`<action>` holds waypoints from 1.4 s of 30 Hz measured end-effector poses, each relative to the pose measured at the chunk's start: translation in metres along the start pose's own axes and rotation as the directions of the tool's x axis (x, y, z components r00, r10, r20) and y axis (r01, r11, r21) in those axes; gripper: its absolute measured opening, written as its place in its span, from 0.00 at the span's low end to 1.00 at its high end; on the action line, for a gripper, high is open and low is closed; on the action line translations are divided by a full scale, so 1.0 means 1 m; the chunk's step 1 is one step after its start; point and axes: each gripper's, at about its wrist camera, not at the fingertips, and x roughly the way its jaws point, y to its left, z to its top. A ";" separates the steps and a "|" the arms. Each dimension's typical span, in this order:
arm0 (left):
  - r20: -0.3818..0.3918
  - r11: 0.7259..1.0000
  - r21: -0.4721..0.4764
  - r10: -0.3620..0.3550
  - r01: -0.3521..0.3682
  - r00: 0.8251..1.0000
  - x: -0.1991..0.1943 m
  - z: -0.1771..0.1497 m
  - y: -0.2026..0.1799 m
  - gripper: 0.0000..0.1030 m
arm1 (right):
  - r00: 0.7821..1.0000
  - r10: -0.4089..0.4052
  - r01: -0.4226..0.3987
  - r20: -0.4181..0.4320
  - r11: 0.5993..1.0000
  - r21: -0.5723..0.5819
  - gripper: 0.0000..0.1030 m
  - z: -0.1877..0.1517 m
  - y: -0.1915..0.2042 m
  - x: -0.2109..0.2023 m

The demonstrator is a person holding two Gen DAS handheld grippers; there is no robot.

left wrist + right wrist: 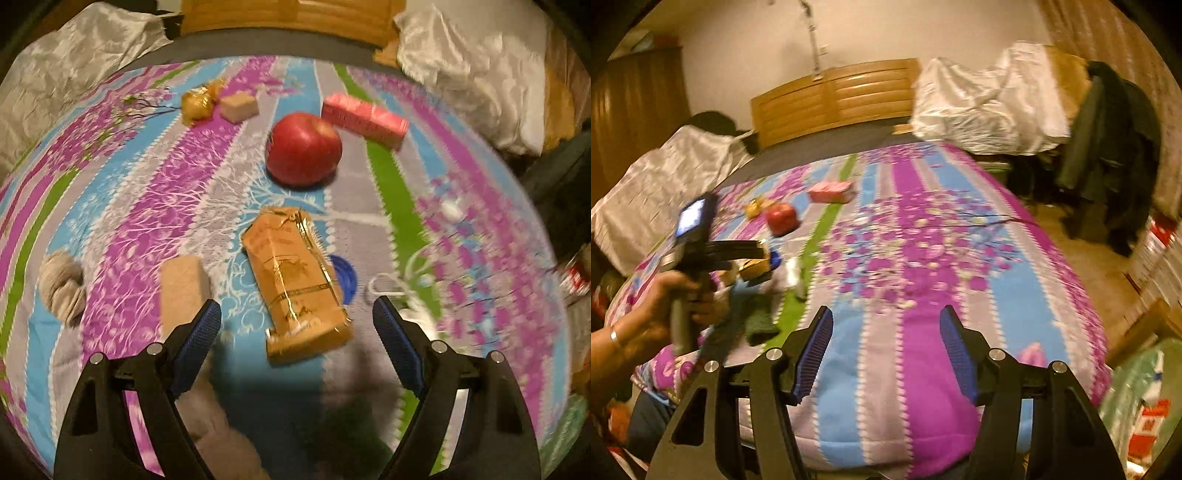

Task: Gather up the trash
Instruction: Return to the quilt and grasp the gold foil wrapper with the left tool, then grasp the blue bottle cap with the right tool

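blue lid [345,278] half hidden under gold wrapper [295,280]; blurred white bits, perhaps tissue; both claws released.

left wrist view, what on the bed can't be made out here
- Blue round thing: mostly hidden under the golden snack packet, left wrist view.
- White cord-like items beside the left gripper: smeared by motion blur.
- Packet print: too blurred to read.
- Red-and-white item: cut off at the right edge.
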 end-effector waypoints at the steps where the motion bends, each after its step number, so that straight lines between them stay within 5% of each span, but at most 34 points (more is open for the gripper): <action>1: -0.017 1.000 0.010 0.024 -0.024 1.000 0.008 0.000 0.000 0.76 | 1.000 0.007 -0.007 -0.008 1.000 -0.012 0.60 0.001 0.007 0.005; 4: -0.033 0.999 0.016 -0.037 0.037 0.999 0.010 -0.001 0.003 0.45 | 0.999 0.031 -0.032 -0.024 0.999 -0.038 0.60 0.003 0.020 0.010; 8: 0.023 0.998 0.027 -0.058 0.058 0.998 -0.010 -0.012 0.013 0.43 | 0.997 0.071 -0.072 -0.028 0.996 -0.060 0.60 0.010 0.036 0.018; 14: 0.105 0.985 -0.111 -0.117 0.128 0.988 -0.069 -0.035 0.063 0.43 | 0.980 0.196 -0.198 -0.025 0.972 -0.127 0.59 0.026 0.075 0.038; 18: 0.138 0.986 -0.134 -0.077 0.096 0.987 -0.094 -0.048 0.086 0.43 | 0.943 0.324 -0.332 -0.079 0.932 -0.148 0.47 0.036 0.114 0.075; 22: 0.158 0.986 -0.154 -0.043 0.068 0.986 -0.111 -0.063 0.110 0.43 | 0.907 0.384 -0.408 -0.171 0.902 -0.141 0.46 0.045 0.155 0.132; 30: 0.174 0.975 -0.218 -0.004 0.042 0.985 -0.114 -0.068 0.147 0.43 | 0.924 0.206 -0.278 -0.323 0.941 -0.195 0.46 0.036 0.199 0.252; 37: 0.165 0.970 -0.241 0.000 0.040 0.986 -0.106 -0.071 0.166 0.43 | 0.949 0.090 -0.168 -0.302 0.955 -0.243 0.46 0.052 0.219 0.295; 42: 0.156 0.968 -0.250 0.010 0.029 0.988 -0.103 -0.074 0.172 0.43 | 0.953 0.091 -0.164 -0.288 0.957 -0.240 0.39 0.054 0.222 0.300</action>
